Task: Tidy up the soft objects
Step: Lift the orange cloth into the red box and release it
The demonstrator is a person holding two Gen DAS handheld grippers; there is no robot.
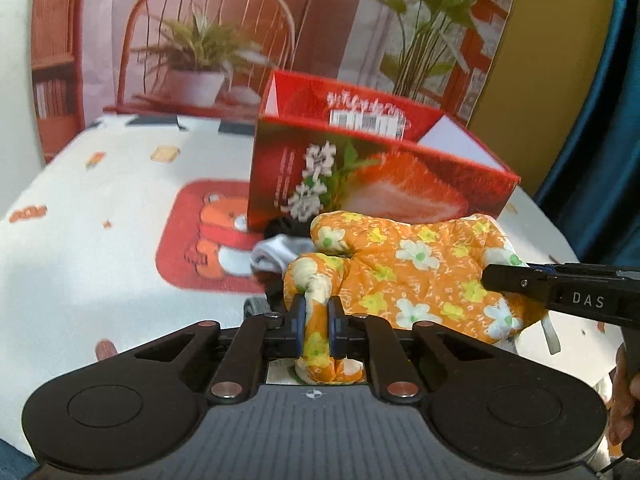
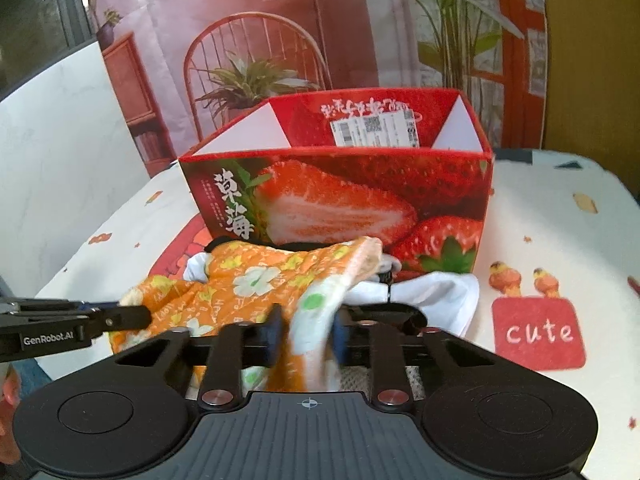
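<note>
An orange quilted cloth with flower print [image 1: 404, 264] hangs stretched between my two grippers, just in front of the open red strawberry box [image 1: 360, 176]. My left gripper [image 1: 318, 320] is shut on one bunched corner of the cloth. My right gripper [image 2: 306, 334] is shut on the opposite edge of the cloth [image 2: 248, 280]; its finger also shows in the left wrist view [image 1: 520, 284]. The box [image 2: 340, 200] stands upright with its top open. White and black soft items [image 1: 280, 252] lie under the cloth against the box; a white piece [image 2: 432, 296] shows in the right wrist view.
The table carries a white cloth with cartoon prints [image 1: 100, 208] and a red "cute" patch [image 2: 538, 334]. A printed backdrop with a chair and plants [image 1: 208, 48] stands behind the box. The left gripper's finger enters the right wrist view from the left [image 2: 80, 320].
</note>
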